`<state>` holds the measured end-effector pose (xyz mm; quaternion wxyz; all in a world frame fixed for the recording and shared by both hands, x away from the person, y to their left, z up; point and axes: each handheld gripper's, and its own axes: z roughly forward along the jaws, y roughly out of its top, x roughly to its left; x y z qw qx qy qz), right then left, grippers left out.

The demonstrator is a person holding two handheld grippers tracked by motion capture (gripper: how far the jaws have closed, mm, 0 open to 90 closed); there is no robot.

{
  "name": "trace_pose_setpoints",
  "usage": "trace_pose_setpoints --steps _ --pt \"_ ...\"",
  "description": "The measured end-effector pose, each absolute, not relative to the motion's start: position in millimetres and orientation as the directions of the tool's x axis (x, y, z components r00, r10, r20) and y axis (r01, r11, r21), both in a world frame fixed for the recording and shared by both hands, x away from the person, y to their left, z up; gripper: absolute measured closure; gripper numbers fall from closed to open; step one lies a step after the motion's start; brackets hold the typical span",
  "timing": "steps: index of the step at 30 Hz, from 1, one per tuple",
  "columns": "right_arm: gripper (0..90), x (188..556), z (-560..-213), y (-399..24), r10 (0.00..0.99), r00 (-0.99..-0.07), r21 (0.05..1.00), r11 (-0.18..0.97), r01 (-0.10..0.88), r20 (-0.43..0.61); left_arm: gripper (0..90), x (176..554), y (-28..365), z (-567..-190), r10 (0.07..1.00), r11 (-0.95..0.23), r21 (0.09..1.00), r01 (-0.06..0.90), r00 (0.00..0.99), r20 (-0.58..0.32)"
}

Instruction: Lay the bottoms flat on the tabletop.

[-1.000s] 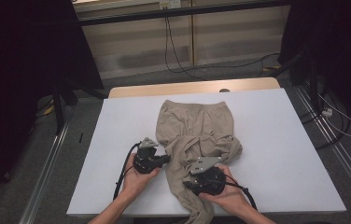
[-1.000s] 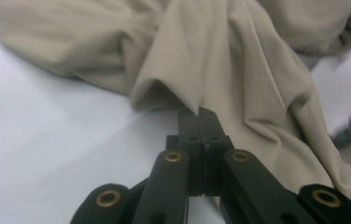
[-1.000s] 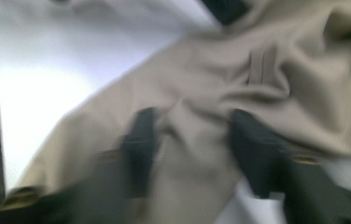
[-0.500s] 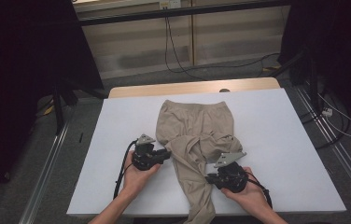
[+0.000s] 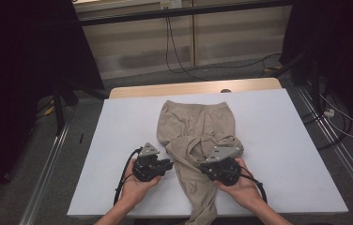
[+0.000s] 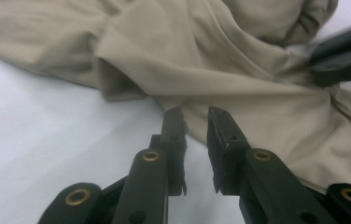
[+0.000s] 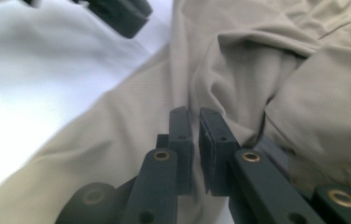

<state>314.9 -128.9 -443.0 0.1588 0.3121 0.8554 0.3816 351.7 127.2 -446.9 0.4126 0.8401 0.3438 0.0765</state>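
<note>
Beige trousers point(image 5: 195, 129) lie on the white table point(image 5: 282, 154), waistband at the far side. One leg is bunched up at the right and the other runs off the near edge. My left gripper point(image 5: 169, 164) lies just left of that leg, pointing at it. Its jaws point(image 6: 196, 119) have just been closing, but a gap remains with nothing between them. My right gripper point(image 5: 206, 167) rests over the leg below the bunched cloth. Its jaws point(image 7: 194, 114) have just opened a little, standing narrowly apart above the fabric point(image 7: 239, 70) without pinching it.
The right gripper's jaws point(image 6: 341, 56) show at the upper right of the left gripper view, and the left gripper's jaw point(image 7: 117, 11) at the top of the right gripper view. A wooden strip point(image 5: 188, 88) borders the far table edge. Cables point(image 5: 184, 61) trail on the floor behind.
My right gripper has moved to the right along the trouser leg and slightly away from the near edge. The left gripper has shifted a little toward the trousers.
</note>
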Motion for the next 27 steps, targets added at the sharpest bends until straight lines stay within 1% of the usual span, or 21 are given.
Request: trace_pose_setpoints --steps 2,3,4,5,6,7,8,9,11,12,14,15,18,20,22,25,26,27 --pt "68.1 321 -454 -122 0.657 -0.753 0.718 0.537 0.443 -0.027 74.8 351 124 -449 0.631 -0.438 0.738 0.513 0.761 -0.154" --pt "66.1 322 -459 -121 0.669 -0.743 0.706 0.546 0.451 -0.042 74.0 351 123 -450 0.627 -0.445 0.738 0.507 0.765 -0.148" --pt "66.0 321 -459 -123 0.672 -0.74 0.716 0.534 0.449 -0.038 73.0 351 122 -450 0.624 -0.449 0.738 0.505 0.768 -0.146" --pt "66.7 321 -459 -124 0.676 -0.736 0.716 0.532 0.452 -0.037 72.4 351 121 -451 0.623 -0.453 0.737 0.502 0.77 -0.141" --pt "74.8 321 -459 -125 0.682 -0.731 0.716 0.526 0.458 -0.033 71.5 350 120 -451 0.624 -0.455 0.737 0.5 0.769 -0.136" --pt "86.5 321 -459 -127 0.681 -0.732 0.717 0.521 0.463 -0.022 70.0 350 120 -451 0.619 -0.464 0.735 0.495 0.774 -0.13" --pt "88.1 320 -459 -129 0.685 -0.728 0.716 0.523 0.463 -0.03 69.5 348 118 -452 0.615 -0.47 0.734 0.489 0.779 -0.125" --pt "88.4 319 -459 -132 0.693 -0.72 0.715 0.522 0.465 -0.037 69.2 348 117 -452 0.61 -0.476 0.738 0.479 0.784 -0.116" --pt "88.7 319 -457 -142 0.705 -0.709 0.723 0.491 0.486 -0.002 68.6 346 115 -451 0.6 -0.491 0.738 0.463 0.794 -0.099" --pt "88.7 318 -455 -148 0.716 -0.698 0.733 0.466 0.494 0.016 68.5 346 113 -451 0.594 -0.502 0.737 0.453 0.8 -0.087" --pt "88.6 319 -450 -163 0.732 -0.677 0.754 0.398 0.523 0.083 68.2 344 107 -453 0.581 -0.512 0.737 0.441 0.81 -0.081" --pt "88.6 319 -448 -170 0.745 -0.661 0.756 0.384 0.531 0.086 68.0 343 104 -454 0.573 -0.52 0.733 0.439 0.816 -0.082" --pt "88.7 319 -447 -187 0.778 -0.624 0.745 0.371 0.554 0.077 65.4 339 90 -456 0.54 -0.551 0.726 0.411 0.839 -0.065" --pt "88.8 321 -450 -192 0.792 -0.609 0.719 0.394 0.573 0.052 61.6 335 79 -458 0.505 -0.571 0.731 0.373 0.862 -0.045" --pt "88.6 324 -455 -193 0.788 -0.611 0.695 0.403 0.596 0.067 59.7 332 70 -460 0.473 -0.596 0.737 0.32 0.881 0.0" --pt "88.5 325 -456 -190 0.786 -0.616 0.687 0.422 0.592 0.048 54.7 331 60 -464 0.45 -0.599 0.751 0.278 0.892 0.028" --pt "88.5 325 -456 -189 0.788 -0.615 0.688 0.422 0.591 0.045 53.7 331 58 -465 0.449 -0.588 0.76 0.277 0.893 0.022" --pt "88.4 324 -456 -189 0.788 -0.614 0.689 0.42 0.591 0.047 54.5 331 56 -465 0.446 -0.588 0.76 0.279 0.895 0.017"
